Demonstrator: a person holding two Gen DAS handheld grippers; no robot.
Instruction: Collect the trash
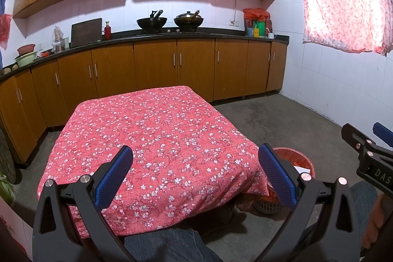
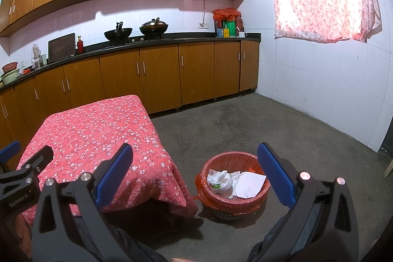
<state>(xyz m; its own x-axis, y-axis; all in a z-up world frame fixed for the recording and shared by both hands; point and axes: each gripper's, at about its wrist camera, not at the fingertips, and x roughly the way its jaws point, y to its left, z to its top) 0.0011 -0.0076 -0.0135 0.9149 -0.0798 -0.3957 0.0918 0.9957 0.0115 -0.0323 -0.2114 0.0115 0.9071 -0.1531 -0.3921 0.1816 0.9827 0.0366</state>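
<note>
You hold the left gripper [image 1: 196,173] above the near edge of the table [image 1: 157,134], and its jaws stand wide apart with nothing between the blue pads [image 1: 115,178]. The right gripper [image 2: 196,173] is the same: fully spread and empty, hanging over the floor [image 2: 245,124] just in front of the trash bin [image 2: 213,198]. The bin stands on the floor, close beside the near right corner of the table, so a short move from the table edge would bring a piece over its mouth; I think this is why it is placed there. It is lined with a red plastic bag, and inside you can see the trash: a crumpled white plastic bag [image 2: 219,179] and some white paper sheets [image 2: 248,184] lying next to it. The floral cloth that covers the table shows no loose item on top in either view, so I judge that the collecting is finished or almost finished. Both tools being open and raised fits a resting position, not a grasp. What is under the table or behind you is not visible, so you may need to look there before you stop.
</note>
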